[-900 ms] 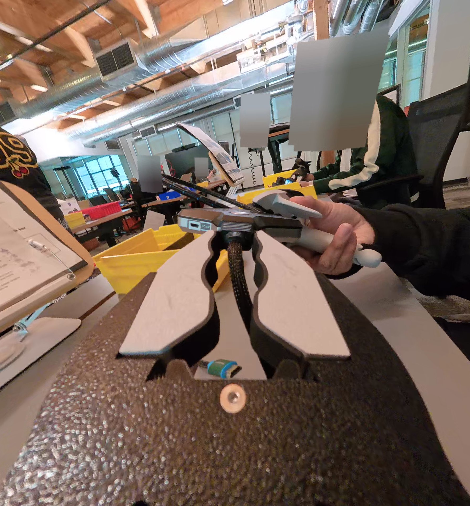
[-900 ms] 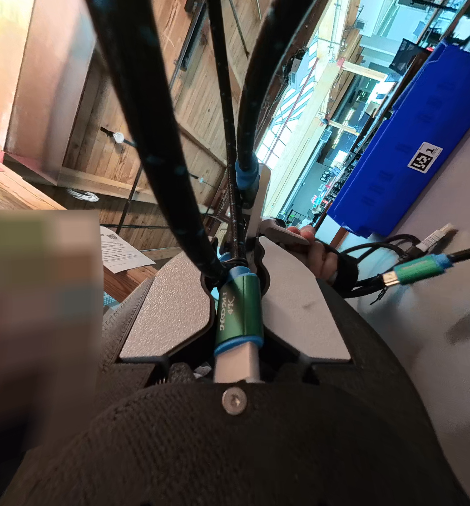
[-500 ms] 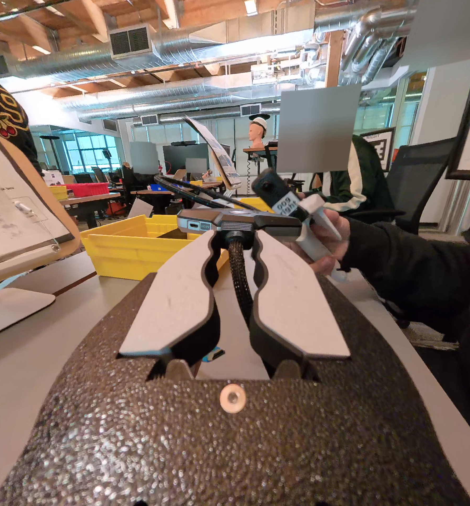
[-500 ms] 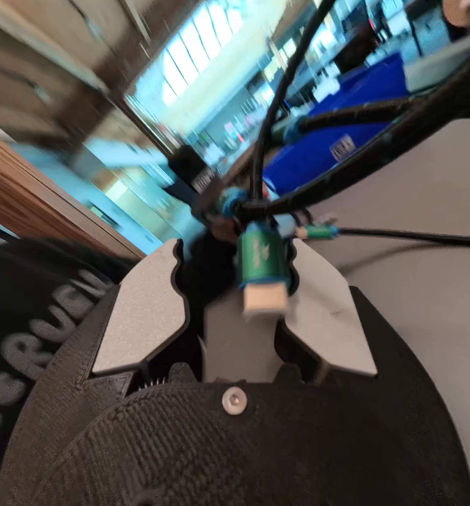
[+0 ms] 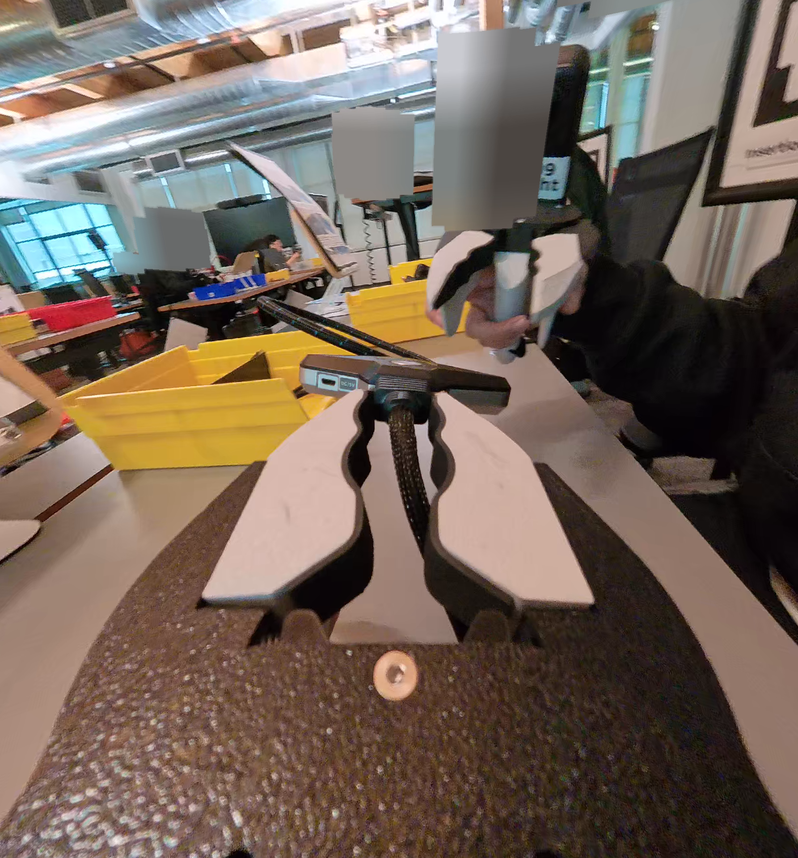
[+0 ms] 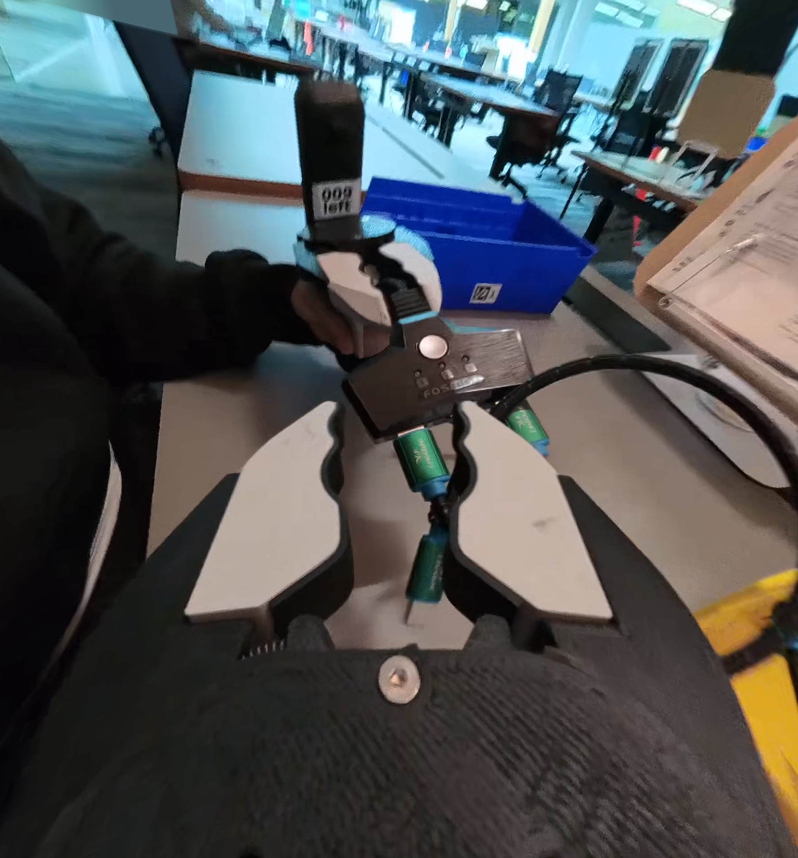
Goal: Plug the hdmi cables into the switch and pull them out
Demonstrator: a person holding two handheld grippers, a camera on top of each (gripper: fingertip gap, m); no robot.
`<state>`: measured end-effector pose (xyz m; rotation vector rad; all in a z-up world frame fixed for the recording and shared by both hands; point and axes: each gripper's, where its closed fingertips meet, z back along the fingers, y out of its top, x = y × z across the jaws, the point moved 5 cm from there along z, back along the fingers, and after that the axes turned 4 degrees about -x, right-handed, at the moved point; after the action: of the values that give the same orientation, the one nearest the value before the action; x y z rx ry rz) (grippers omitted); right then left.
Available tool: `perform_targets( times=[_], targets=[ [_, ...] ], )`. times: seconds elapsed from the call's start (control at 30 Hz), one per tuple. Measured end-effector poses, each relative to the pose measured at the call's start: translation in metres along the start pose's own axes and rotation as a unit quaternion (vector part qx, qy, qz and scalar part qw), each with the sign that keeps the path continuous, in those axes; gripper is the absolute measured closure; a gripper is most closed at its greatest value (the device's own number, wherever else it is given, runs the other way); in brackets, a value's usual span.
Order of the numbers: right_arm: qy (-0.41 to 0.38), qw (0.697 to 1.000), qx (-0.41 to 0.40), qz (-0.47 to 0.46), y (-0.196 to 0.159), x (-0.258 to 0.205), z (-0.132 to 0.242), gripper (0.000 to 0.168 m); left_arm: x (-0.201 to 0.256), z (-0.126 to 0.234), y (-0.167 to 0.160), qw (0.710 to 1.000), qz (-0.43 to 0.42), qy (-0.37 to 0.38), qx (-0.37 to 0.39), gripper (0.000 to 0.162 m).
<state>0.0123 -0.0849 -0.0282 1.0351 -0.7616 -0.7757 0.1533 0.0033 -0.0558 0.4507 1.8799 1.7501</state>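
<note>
My left gripper [image 5: 399, 399] is shut on the braided cable [image 5: 408, 469] at the collar of the dark HDMI switch [image 5: 401, 376] and holds it above the table. In the right wrist view the switch [image 6: 438, 376] hangs from the left gripper [image 6: 390, 302]. Two green HDMI plugs [image 6: 420, 459] [image 6: 527, 427] sit in its near edge. My right gripper [image 6: 399, 413] is open, its tips just short of the switch, with the first plug between its fingers. A third green plug [image 6: 427, 575] lies loose below. The right gripper [image 5: 503, 297] shows open in the left wrist view.
A yellow bin [image 5: 178, 413] stands left of the switch and a blue bin [image 6: 480, 241] behind it. A clipboard with papers [image 6: 759, 260] stands at the right. A black cable [image 6: 712, 385] loops over the table to another yellow bin [image 6: 782, 696].
My right gripper has let go of the green plug, opened, and swung round to face the switch. My left gripper keeps its hold on the switch's cable.
</note>
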Motion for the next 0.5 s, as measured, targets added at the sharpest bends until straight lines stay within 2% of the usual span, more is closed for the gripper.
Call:
perform_targets(
  times=[0.1,0.2,0.3,0.5],
  targets=[
    [0.031,0.998,-0.058,0.01,-0.02,-0.005,-0.01,0.13,0.008,-0.003,-0.001,0.999,-0.017,-0.03,-0.003,0.14],
    [0.029,0.994,-0.098,0.038,-0.028,-0.007,-0.014,0.131,0.013,-0.007,-0.005,0.999,-0.032,-0.039,-0.019,0.14],
    [0.042,0.992,-0.109,0.056,-0.03,-0.011,-0.013,0.142,0.015,-0.009,-0.005,0.998,-0.043,-0.039,-0.022,0.14],
    [0.041,0.99,-0.122,0.05,-0.034,-0.011,-0.019,0.142,0.015,-0.007,-0.006,0.998,-0.047,-0.038,-0.021,0.14]
  ],
)
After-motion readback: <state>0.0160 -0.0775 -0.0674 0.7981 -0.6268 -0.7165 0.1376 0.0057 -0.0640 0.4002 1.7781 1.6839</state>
